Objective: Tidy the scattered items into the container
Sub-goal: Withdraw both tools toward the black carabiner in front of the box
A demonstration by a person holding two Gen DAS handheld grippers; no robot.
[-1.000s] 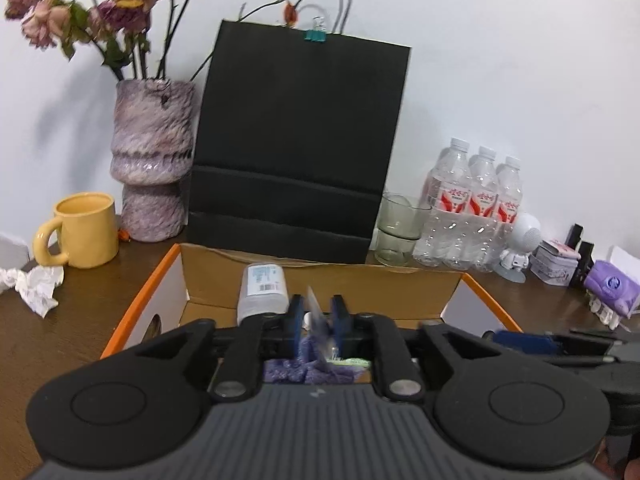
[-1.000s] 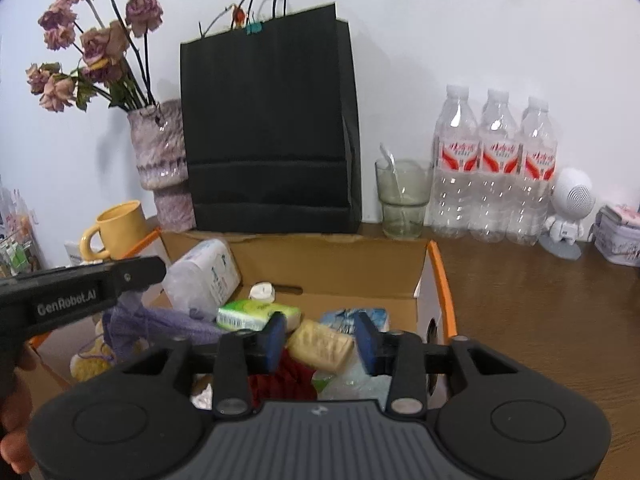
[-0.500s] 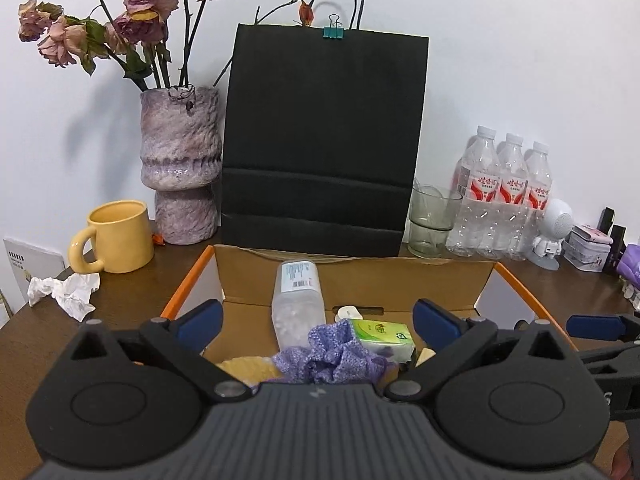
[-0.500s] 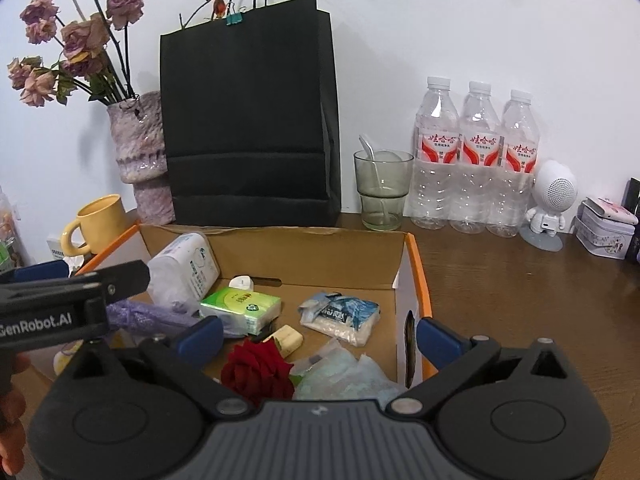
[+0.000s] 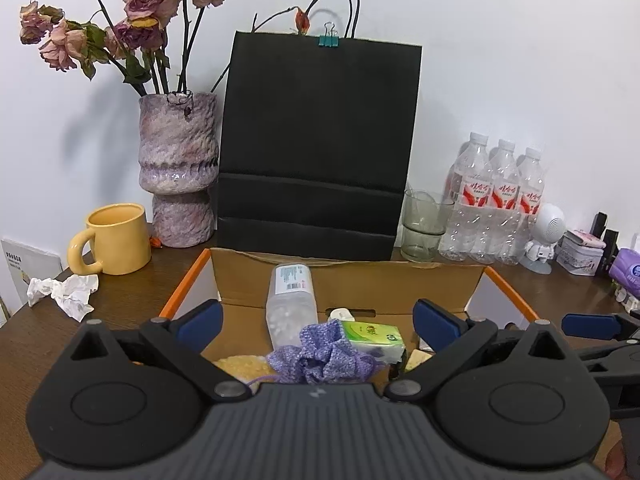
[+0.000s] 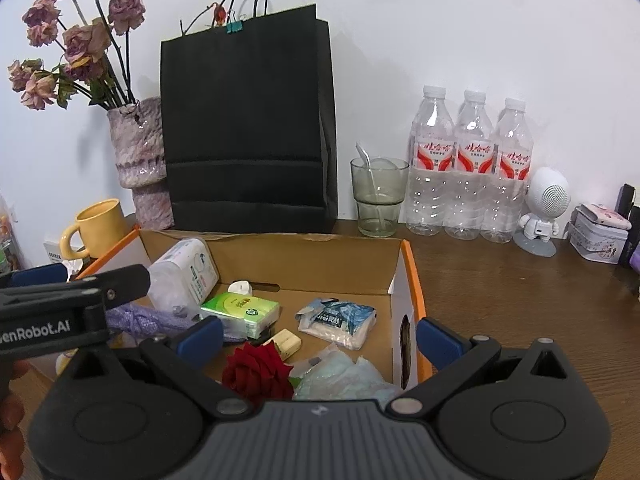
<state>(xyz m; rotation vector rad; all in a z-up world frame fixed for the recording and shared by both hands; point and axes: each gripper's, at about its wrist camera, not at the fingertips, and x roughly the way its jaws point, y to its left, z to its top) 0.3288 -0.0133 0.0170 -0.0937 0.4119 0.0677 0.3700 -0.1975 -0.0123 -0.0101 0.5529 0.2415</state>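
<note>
An open cardboard box with orange edges holds several items: a purple scrunchie, a clear bottle lying down, a green tissue pack, a blue-white packet, a red rose, a small beige block and crumpled pale plastic. My left gripper is open and empty above the box's near side. My right gripper is open and empty over the box's right part. The left gripper also shows in the right wrist view.
Behind the box stand a black paper bag, a purple vase with dried roses, a yellow mug, a glass, three water bottles, a white robot figure and a tin. Crumpled tissue lies at the left.
Both grippers opened: the left let go of the purple scrunchie, the right let go of the beige block, both now in the box. Both grippers have drawn back and up.
</note>
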